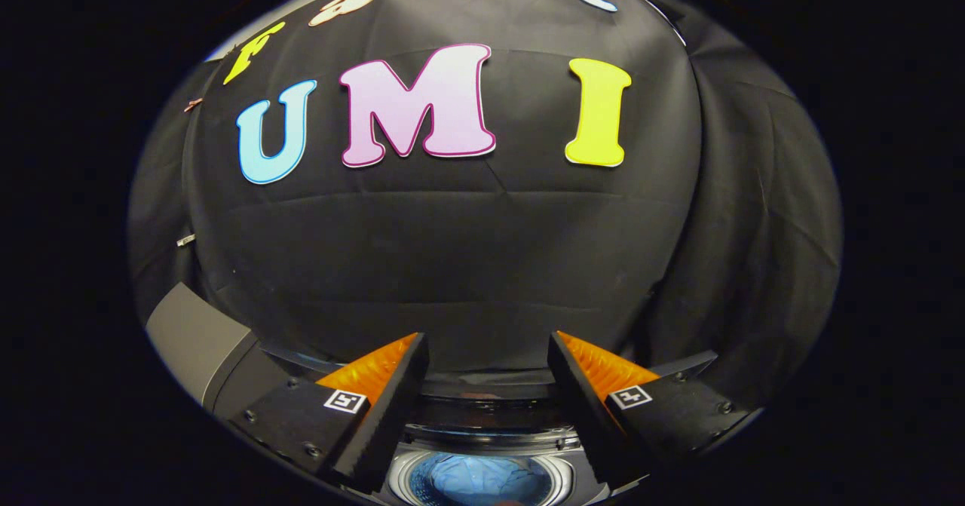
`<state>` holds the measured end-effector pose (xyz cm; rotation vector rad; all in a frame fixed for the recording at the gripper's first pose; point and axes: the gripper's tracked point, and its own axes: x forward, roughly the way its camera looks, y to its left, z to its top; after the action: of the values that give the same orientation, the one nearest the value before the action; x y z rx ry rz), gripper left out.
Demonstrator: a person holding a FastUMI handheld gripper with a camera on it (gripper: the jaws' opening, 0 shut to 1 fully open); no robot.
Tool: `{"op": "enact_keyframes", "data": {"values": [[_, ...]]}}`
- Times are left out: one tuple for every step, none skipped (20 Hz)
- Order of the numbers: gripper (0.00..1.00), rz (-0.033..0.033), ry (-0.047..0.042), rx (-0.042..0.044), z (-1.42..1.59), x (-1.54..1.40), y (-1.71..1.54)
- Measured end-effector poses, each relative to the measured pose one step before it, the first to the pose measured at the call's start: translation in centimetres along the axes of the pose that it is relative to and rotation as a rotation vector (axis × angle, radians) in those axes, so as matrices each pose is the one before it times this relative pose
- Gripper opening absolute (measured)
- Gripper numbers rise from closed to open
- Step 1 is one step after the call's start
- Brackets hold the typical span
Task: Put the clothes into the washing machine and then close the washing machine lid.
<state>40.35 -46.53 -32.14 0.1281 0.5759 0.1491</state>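
Note:
My gripper (pixel 488 351) is open, its two fingers spread wide with nothing between them, held above the washing machine (pixel 482 423). Below and between the fingers I see the machine's round drum opening, and a blue garment (pixel 482 482) lies inside the drum. The machine's grey lid (pixel 197 340) stands raised to the left of the left finger. Much of the machine's top is hidden behind the fingers.
The black cloth booth wall (pixel 482 265) hangs close behind the machine and fills the space ahead of the fingers. It folds round to the right side as well.

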Motion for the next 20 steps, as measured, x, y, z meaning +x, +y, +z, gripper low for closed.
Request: {"op": "enact_keyframes", "data": {"values": [[1.00,0.00360,-0.00593,0.00101,0.025,0.053,-0.021],[1.00,0.00350,-0.00290,-0.00213,-0.156,-0.182,0.115],[1.00,0.00080,-0.00354,-0.00189,0.050,-0.086,-0.035],[1.00,-0.00063,0.00068,-0.00119,-0.029,-0.049,-0.060],[1.00,-0.00177,0.00099,0.00256,-0.047,0.060,-0.020],[1.00,-0.00015,0.00015,-0.00088,0.004,-0.018,-0.024],[1.00,-0.00203,-0.00049,0.00009,-0.108,-0.029,0.015],[1.00,-0.00272,-0.00030,0.00018,-0.056,-0.131,-0.047],[1.00,-0.00353,0.00120,-0.00134,-0.057,-0.011,-0.071],[1.00,-0.00278,0.00106,0.00034,-0.019,-0.105,-0.033],[1.00,-0.00033,-0.00117,-0.00146,-0.035,0.149,-0.052],[1.00,-0.00166,-0.00259,0.00193,0.003,-0.029,0.122],[1.00,0.00035,-0.00727,-0.00304,0.127,0.116,0.006],[1.00,-0.00239,-0.00279,0.00073,0.026,-0.034,-0.056],[1.00,-0.00616,0.00162,0.00331,-0.027,0.070,-0.022],[1.00,-0.00836,0.00084,0.00113,-0.079,-0.143,0.012],[1.00,-0.00942,-0.00100,-0.00085,0.049,0.099,-0.064],[1.00,-0.00562,-0.00226,-0.00318,-0.009,-0.031,-0.056],[1.00,-0.00464,-0.00301,0.00304,0.066,0.118,-0.077],[1.00,-0.00381,-0.00529,0.00061,-0.011,-0.088,0.083]]}}
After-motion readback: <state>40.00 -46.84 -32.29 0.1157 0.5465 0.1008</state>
